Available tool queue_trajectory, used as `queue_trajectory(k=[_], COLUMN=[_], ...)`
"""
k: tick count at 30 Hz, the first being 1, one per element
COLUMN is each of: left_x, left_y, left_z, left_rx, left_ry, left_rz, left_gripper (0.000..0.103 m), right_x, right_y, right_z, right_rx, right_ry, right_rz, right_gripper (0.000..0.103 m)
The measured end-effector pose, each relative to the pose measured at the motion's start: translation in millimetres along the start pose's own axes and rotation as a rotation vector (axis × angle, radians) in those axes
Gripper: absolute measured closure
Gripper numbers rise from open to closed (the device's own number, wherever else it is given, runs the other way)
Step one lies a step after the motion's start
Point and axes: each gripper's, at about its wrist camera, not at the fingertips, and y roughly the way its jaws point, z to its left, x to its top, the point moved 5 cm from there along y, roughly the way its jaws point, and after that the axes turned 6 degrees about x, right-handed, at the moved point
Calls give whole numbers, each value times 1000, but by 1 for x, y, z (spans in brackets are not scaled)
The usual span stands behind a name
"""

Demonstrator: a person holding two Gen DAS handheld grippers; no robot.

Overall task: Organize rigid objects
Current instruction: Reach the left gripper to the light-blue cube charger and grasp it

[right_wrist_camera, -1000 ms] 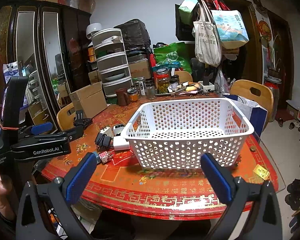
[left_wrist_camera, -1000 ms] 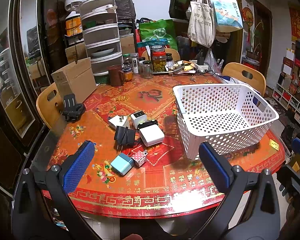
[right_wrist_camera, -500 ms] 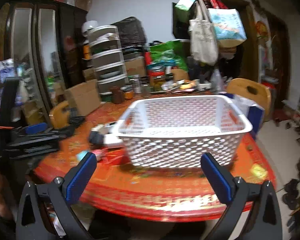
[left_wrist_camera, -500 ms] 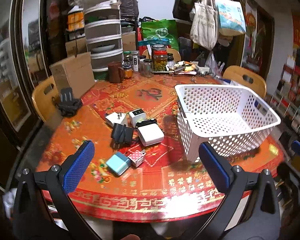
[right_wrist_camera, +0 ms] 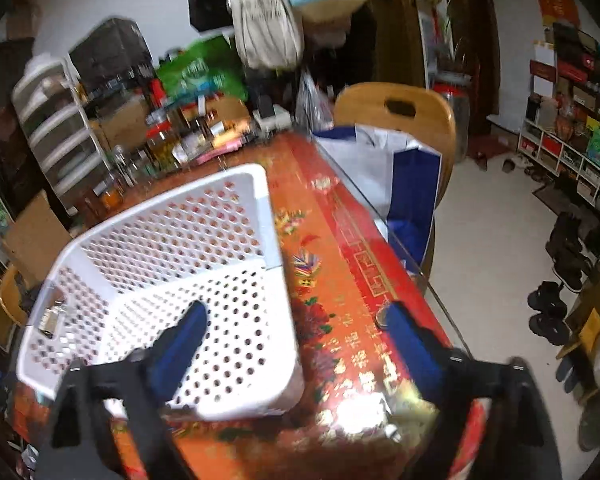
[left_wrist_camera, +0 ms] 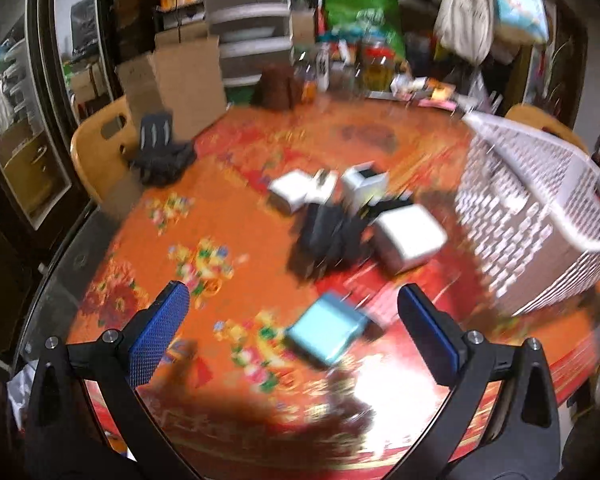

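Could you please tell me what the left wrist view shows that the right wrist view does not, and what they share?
Only the left wrist view shows the chargers: a light blue charger, a large white charger, and black adapters.

Only the right wrist view shows the blue and white bag and the shoes.

Both show the white basket and the red table.

Chargers lie loose around the middle of the counter, all blurred: a pale-blue block (left_wrist_camera: 327,333) nearest the front edge, a black adapter (left_wrist_camera: 324,236) behind it, a large white brick (left_wrist_camera: 408,238) beside that, and small white cubes (left_wrist_camera: 364,185) farther back. A white perforated basket (right_wrist_camera: 172,280) stands upright towards the right edge.
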Motion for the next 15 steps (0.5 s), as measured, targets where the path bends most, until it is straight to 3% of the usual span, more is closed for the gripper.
queue_trajectory(k=[2, 3, 6, 12, 15], left_x=[-10, -15, -26, -38, -37], left_y=[10, 14, 31, 61, 74], left_z=[7, 9, 7, -21, -21], left_rx=[-17, -27, -22, -49, -42], left_ry=[6, 13, 57, 139, 126], left_rz=[46, 63, 93, 152, 152], left_gripper=[0, 0, 0, 0, 0], right_x=[2, 1, 3, 1, 0], right_y=[12, 18, 35, 44, 44], right_z=[-4, -4, 3, 13, 15], right_rx=[-5, -3, 22, -6, -18], right_ry=[-2, -5, 0, -26, -29], right_rz=[24, 43, 70, 99, 94], right_gripper=[44, 56, 73, 80, 80])
